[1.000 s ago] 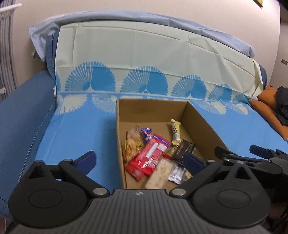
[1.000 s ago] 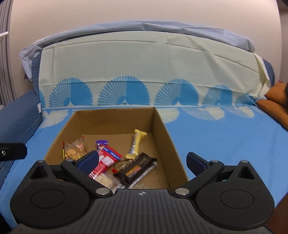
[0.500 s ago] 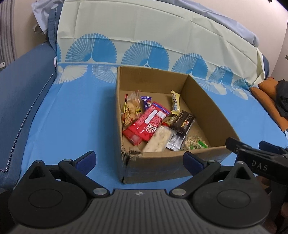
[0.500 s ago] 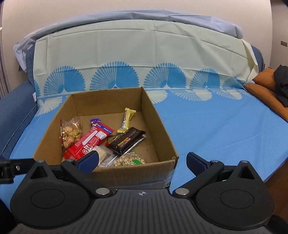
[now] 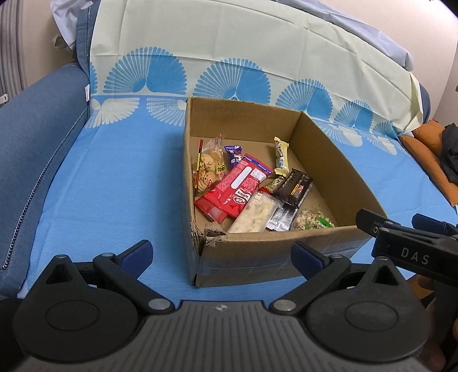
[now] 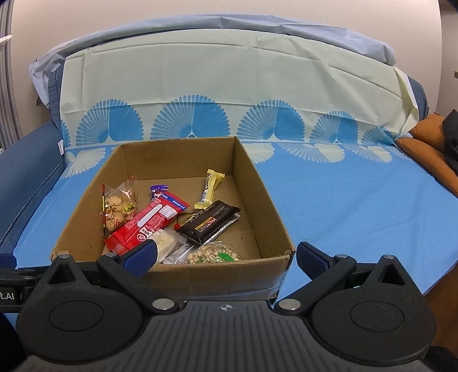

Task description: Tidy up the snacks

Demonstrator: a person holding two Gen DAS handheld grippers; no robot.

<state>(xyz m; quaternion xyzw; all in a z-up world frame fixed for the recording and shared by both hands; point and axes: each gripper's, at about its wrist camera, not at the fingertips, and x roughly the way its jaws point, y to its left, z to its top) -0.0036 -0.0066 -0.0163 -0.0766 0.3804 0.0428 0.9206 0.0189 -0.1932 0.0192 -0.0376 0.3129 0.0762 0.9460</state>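
A: Do you see the blue cloth [image 6: 343, 206] spread flat over the seat?

B: Yes. You can see white fan shapes along its far edge.

A: Look up. A pale sheet [image 6: 229, 65] hangs over the sofa back, with big blue fans in a row at the bottom.

B: You can spot a light blue sheet [image 6: 257, 24] poking out above it.

A: On your left sits a dark blue sofa arm [image 5: 37, 137].

B: And far on your right you see an orange cushion [image 6: 429, 148] with something dark [image 6: 452, 134] lying on it. I cannot tell what the dark thing is.

A: Behind it all is a plain cream wall [image 6: 143, 17].
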